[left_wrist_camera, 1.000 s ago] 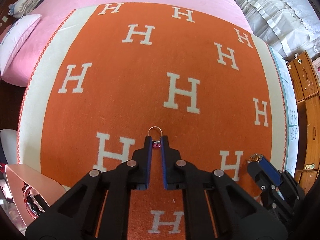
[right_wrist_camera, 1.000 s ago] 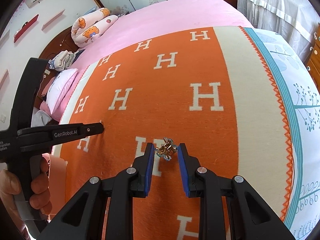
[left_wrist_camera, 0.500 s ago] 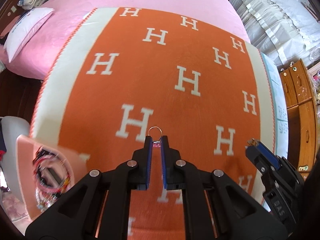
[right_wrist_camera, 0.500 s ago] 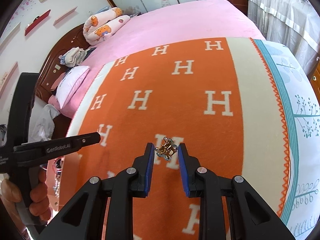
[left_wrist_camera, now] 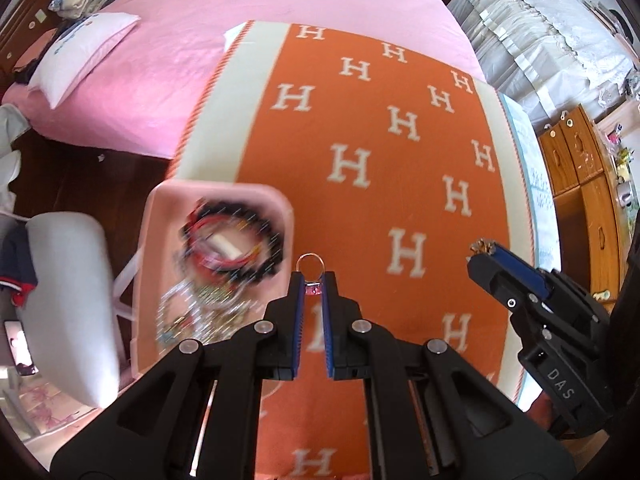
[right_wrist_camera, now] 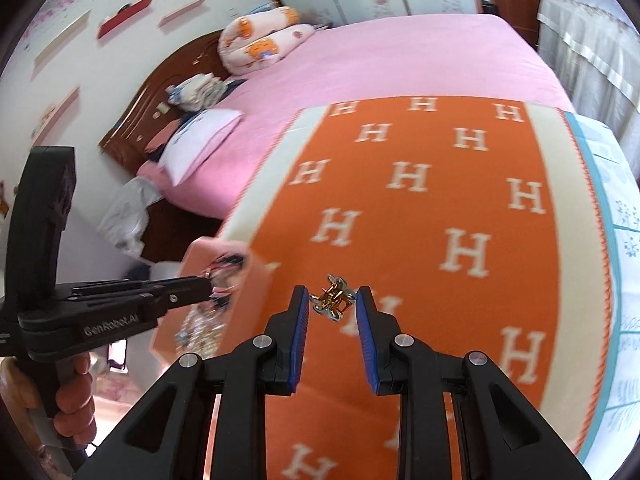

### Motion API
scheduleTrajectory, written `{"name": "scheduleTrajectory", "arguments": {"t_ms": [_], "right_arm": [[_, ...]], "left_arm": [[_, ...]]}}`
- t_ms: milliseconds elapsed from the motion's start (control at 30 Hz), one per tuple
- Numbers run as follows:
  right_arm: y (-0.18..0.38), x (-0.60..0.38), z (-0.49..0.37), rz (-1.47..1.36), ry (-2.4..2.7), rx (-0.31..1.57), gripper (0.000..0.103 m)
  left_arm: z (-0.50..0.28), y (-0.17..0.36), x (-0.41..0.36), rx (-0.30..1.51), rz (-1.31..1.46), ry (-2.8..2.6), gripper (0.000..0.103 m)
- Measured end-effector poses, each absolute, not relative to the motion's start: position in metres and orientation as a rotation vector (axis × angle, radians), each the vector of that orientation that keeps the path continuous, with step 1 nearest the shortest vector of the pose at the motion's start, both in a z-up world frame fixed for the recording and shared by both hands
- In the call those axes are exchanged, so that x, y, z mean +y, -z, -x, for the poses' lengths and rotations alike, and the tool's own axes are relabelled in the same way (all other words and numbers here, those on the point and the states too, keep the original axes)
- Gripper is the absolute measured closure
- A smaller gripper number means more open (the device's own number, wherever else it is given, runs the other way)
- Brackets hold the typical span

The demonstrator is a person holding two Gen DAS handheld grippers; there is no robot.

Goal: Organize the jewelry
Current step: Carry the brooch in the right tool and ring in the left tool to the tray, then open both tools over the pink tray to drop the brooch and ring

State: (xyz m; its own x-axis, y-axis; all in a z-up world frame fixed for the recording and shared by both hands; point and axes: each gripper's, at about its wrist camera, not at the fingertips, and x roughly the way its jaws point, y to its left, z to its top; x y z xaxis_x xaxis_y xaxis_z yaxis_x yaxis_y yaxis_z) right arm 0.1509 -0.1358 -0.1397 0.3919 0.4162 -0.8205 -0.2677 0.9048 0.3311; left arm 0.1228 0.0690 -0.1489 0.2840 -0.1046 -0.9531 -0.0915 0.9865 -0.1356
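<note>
Left tool (left_wrist_camera: 312, 280) clamped on a silver ring (left_wrist_camera: 311, 264) with a pink stone; right tool (right_wrist_camera: 332, 300) clamped on a gold clustered trinket (right_wrist_camera: 334, 297). Both are carried above the orange H-pattern blanket (left_wrist_camera: 400, 200). Pink tray (left_wrist_camera: 160, 216) at 10 o'clock already holds bracelets (left_wrist_camera: 236, 236), so I'd say the sort is partway, with two drops left. Pillow (left_wrist_camera: 86, 52) sits far off; nothing blocks the path.

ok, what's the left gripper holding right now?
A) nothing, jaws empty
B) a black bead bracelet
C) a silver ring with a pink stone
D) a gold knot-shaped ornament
C: in the left wrist view the left gripper is pinched shut on a silver ring with a pink stone, its loop sticking out past the tips; the gold ornament sits in the right gripper.
</note>
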Motion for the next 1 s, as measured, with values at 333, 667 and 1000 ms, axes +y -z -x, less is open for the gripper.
{"name": "scheduleTrajectory", "arguments": {"t_ms": [333, 667, 1000], "right_arm": [[0.117, -0.042, -0.102, -0.088, -0.575, 1.112, 0.079], [0.114, 0.015, -0.106, -0.059, -0.639, 1.177, 0.079], [0.118, 0.045, -0.105, -0.005, -0.642, 1.212, 0.066]], "left_arm": [[-0.066, 0.149, 0.125, 1.303, 0.159, -0.013, 0.097], [-0.056, 0.157, 0.149, 1.317, 0.163, -0.030, 0.097], [-0.042, 0.148, 0.162, 1.276, 0.179, -0.019, 0.053]]}}
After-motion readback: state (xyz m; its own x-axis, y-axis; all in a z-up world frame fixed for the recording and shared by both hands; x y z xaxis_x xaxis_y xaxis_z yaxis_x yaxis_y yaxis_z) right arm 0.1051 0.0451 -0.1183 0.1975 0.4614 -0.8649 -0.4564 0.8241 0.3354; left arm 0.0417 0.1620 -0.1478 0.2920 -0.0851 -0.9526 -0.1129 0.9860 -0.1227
